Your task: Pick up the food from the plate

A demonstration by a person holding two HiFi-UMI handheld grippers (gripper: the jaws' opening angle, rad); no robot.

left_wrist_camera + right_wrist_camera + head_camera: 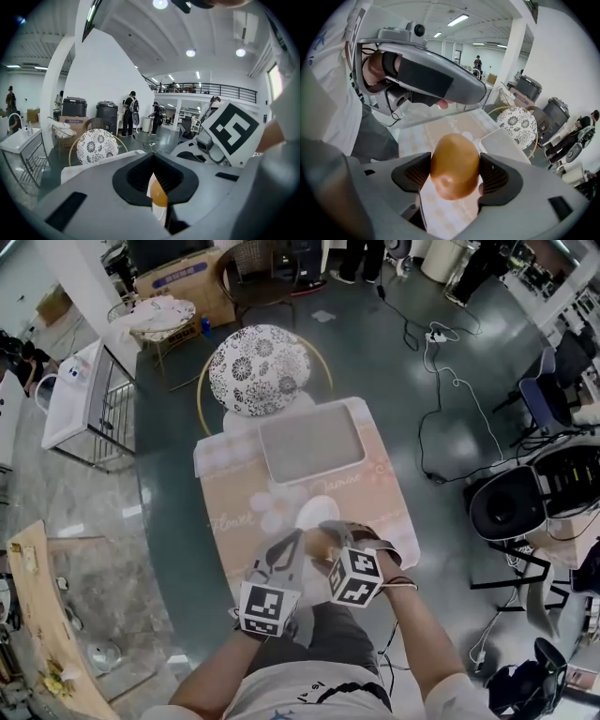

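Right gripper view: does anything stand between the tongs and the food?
Nothing visible does. The right gripper has its tongs closed on the brown food, one on each side, above the tablecloth.

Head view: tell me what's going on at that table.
A person is working two handheld grippers over a white plate on a cloth-covered table. The right gripper is clamped on a golden-brown, egg-shaped piece of food, gripped from both sides. The left gripper is beside it with its jaws together, holding nothing. A grey tray sits further back on the table.
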